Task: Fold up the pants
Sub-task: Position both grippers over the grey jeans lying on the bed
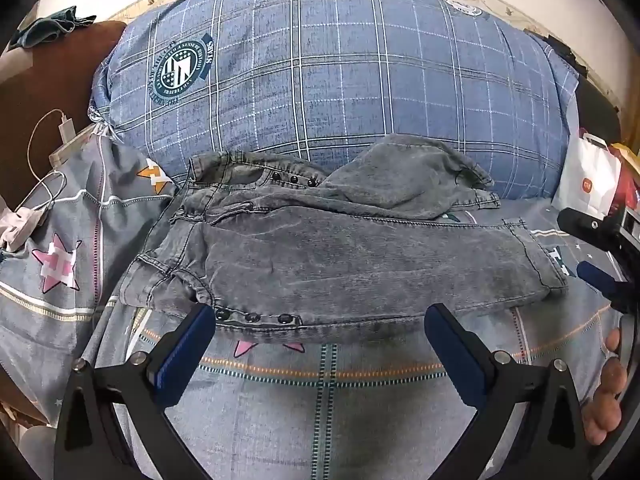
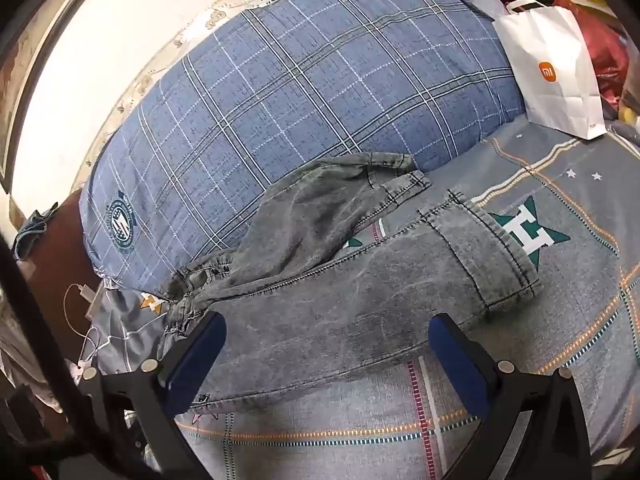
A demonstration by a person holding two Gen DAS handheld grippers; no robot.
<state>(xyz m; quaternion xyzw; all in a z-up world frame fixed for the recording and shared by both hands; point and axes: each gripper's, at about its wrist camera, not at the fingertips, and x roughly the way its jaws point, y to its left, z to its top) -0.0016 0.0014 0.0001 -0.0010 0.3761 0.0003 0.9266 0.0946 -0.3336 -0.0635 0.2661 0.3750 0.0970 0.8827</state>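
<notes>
Grey washed denim pants (image 1: 340,256) lie across the bed, waist to the left, legs to the right. One leg lies flat; the other is bunched up against the pillow. They also show in the right wrist view (image 2: 360,280). My left gripper (image 1: 320,320) is open, hovering at the near edge of the pants by the snap buttons, holding nothing. My right gripper (image 2: 328,326) is open above the flat leg, holding nothing; it also shows at the right edge of the left wrist view (image 1: 596,248).
A large blue plaid pillow (image 1: 320,72) lies behind the pants. The bed sheet (image 1: 320,400) is grey with stars. A white paper bag (image 2: 556,76) stands at the right. A charger and cable (image 1: 64,132) lie at the left.
</notes>
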